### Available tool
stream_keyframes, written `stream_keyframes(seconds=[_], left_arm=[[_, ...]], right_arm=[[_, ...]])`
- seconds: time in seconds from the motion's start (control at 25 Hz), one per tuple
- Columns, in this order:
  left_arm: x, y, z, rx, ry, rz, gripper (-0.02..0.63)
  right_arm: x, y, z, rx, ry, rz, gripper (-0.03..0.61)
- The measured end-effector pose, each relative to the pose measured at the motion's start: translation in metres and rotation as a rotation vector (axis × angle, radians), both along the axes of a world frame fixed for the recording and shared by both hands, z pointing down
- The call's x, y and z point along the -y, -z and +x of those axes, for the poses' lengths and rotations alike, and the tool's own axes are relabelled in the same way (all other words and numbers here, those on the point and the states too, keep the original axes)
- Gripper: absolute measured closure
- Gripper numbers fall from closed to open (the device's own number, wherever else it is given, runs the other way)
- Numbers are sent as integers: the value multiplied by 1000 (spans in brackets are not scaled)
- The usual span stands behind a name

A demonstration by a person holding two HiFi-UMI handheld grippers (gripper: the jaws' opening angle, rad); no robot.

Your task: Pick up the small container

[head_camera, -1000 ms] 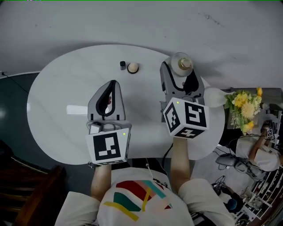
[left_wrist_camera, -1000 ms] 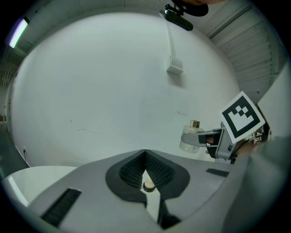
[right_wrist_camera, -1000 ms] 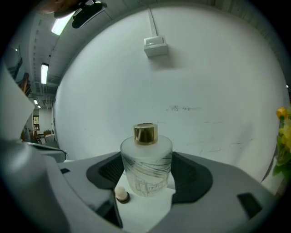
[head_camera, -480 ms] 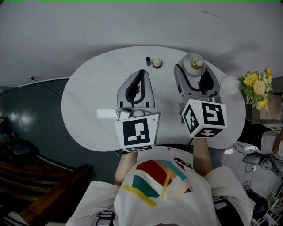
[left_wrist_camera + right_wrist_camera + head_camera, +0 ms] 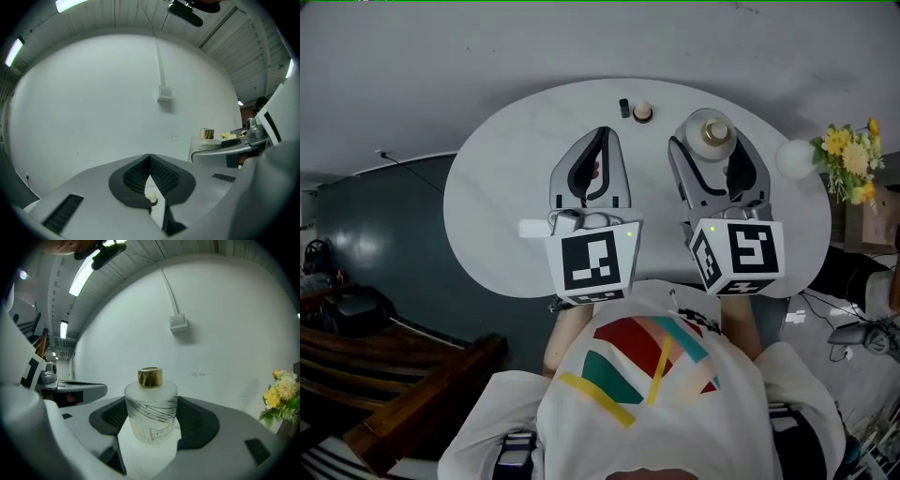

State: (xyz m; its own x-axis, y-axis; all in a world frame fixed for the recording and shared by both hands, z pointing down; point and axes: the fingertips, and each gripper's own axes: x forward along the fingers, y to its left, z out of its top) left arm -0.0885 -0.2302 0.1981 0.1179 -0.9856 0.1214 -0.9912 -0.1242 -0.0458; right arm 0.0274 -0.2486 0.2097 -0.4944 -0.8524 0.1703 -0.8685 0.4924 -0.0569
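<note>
**Right claw clamped on frosted bottle**

The right gripper [image 5: 151, 423] is clamped on a frosted glass bottle [image 5: 151, 411] with a gold cap, right of centre on the white oval table [image 5: 506, 187]. The left gripper [image 5: 150, 158], mid-frame, has its jaws together, holding nothing.

From my end this looks like a bare lab or studio room: a white oval counter [image 5: 502, 220] set against a blank white wall [image 5: 89, 98] with a surface-mounted conduit box [image 5: 164, 93], ceiling strip lights [image 5: 83, 276] and a dark floor [image 5: 384, 244].
</note>
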Motion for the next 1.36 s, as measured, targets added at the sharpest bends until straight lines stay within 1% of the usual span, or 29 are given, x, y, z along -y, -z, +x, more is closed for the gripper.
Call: stream_keyframes(seconds=[0.16,0.24,0.32,0.44,0.6,0.96,1.12,1.36], left_arm=[[1,5,6,6,-19,20,597],[2,7,9,2,-27,32,597],[3,5,11,8,-34,25,597],[3,5,13,6,-39,27,597],[3,4,11,2,-31,32,597],[4,-3,7,13,-7,8,597],[6,-2,4,6,1,15,597],[5,-7,5,16,1,-4,597]], right_arm=[[-9,-2,-3,-4,18,-8,253],[-11,-4,-6,12,37,-24,253],[-12,-5,-7,22,47,-39,253],[-13,-8,-9,-7,49,-35,253],[-13,-7,-9,6,54,-36,253],[-6,-9,-5,10,54,-38,253],[-4,-10,-7,5,57,-40,253],[-4,-14,-5,5,56,-46,253]])
